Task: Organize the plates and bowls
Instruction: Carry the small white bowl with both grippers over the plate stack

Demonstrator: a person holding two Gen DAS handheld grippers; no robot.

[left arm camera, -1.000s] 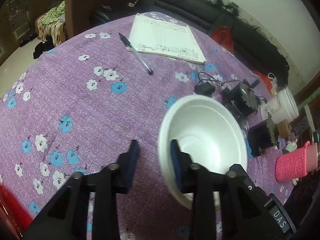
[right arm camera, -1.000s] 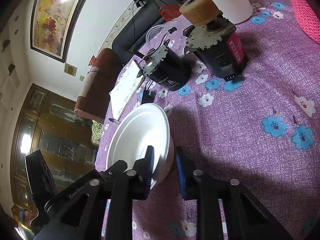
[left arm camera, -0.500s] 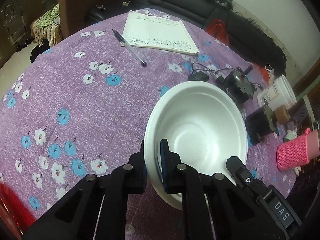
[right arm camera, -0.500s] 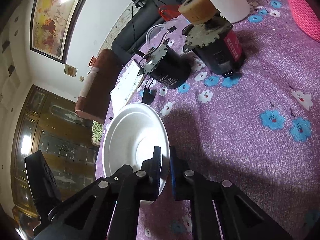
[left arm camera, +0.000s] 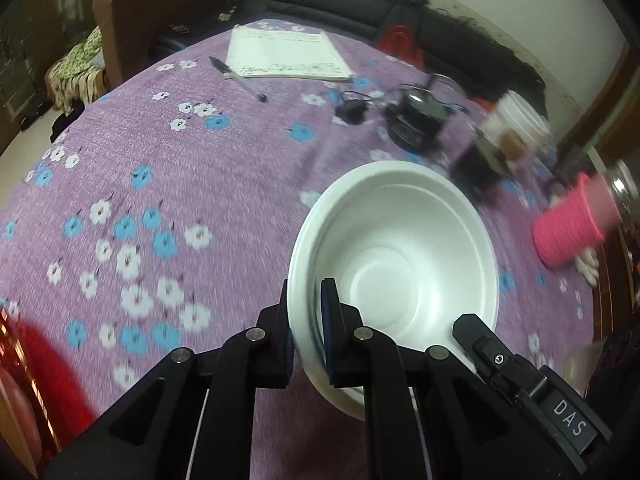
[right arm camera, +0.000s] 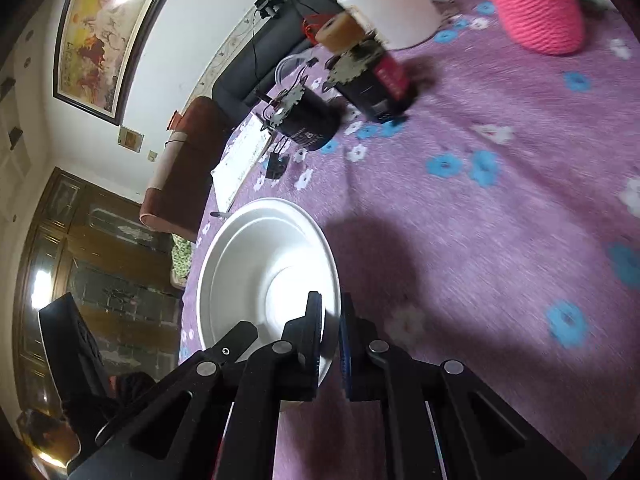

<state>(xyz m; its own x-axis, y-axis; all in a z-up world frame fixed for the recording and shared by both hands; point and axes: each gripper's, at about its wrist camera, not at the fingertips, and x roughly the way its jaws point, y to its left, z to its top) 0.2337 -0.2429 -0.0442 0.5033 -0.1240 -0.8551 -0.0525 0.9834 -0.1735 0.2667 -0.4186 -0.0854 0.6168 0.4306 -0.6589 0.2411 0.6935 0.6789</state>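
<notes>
Left-wrist view, from left to right. A purple floral tablecloth (left arm camera: 168,184) covers the table. At the far left-centre lie a ballpoint pen (left arm camera: 239,79) and, just beside it, a white notepad (left arm camera: 285,58). The left gripper (left arm camera: 306,320) occupies the near foreground; its fingers are pinched narrowly on the left rim of a white foam bowl (left arm camera: 400,256), one blue-padded finger inside the wall and the other outside. The bowl stands upright, mouth up, at centre-right of the cloth. Whether it is clear of the cloth cannot be told from this view. Beyond it, blurred, are a black motor-like unit (left arm camera: 416,124), a white tub (left arm camera: 516,120) and, at the right edge, a pink knitted holder (left arm camera: 572,224).

Right-wrist view, from left to right. The same foam bowl (right arm camera: 260,276) appears at lower left, and the right gripper (right arm camera: 330,320) clamps its right-hand rim in the same manner, fingers drawn close with only the thin wall between them. Farther off stand a black cylindrical unit (right arm camera: 308,124), a red-labelled device (right arm camera: 380,80), the white tub (right arm camera: 384,4) and the pink holder (right arm camera: 532,4).

Handling. The bowl appears to be thin foam: very light, moderately stiff, yet easily dented or cracked under a hard pinch. The rolled rim is likely the soundest purchase, and two opposed rim grips keep it level. Its smooth wall may slip between the pads if it is tilted.
</notes>
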